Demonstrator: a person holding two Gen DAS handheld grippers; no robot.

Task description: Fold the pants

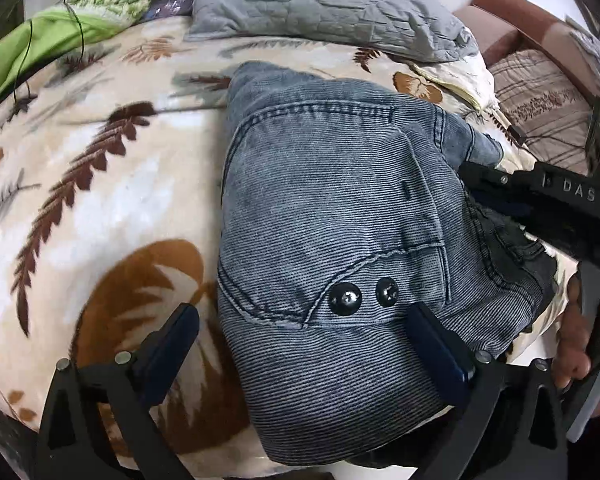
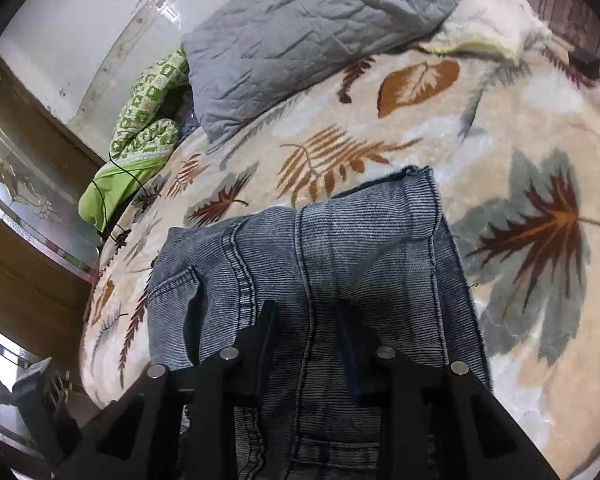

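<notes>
In the left wrist view, going from the left edge inward, a green quilt [image 1: 80,20] is bunched at the upper left against the wall; the leaf-patterned blanket [image 1: 100,160] covers the bed and carries everything else; a grey pillow [image 1: 320,0] lies along the top centre; the pants [image 1: 332,220], grey-blue denim already doubled into a compact bundle, fill the middle and lower centre of the frame, their two rivets facing up; the left gripper [image 1: 304,332] has its fingers spread wide, one over the blanket at lower left and one resting on the denim at lower right, clasping nothing, probably placed so as to press or straddle the bundle's near edge; at the right edge the right gripper [image 1: 540,196] reaches in over the far side of the denim. In the right wrist view the green quilt sits at left, the pillow at top centre, and the pants occupy the lower centre with a hem end pointing up the frame; the right gripper's fingers [image 2: 266,332] stand a little apart over the seam, seemingly flattening rather than pinching, though whether cloth is caught between them I cannot tell; the fold looks nearly finished.
</notes>
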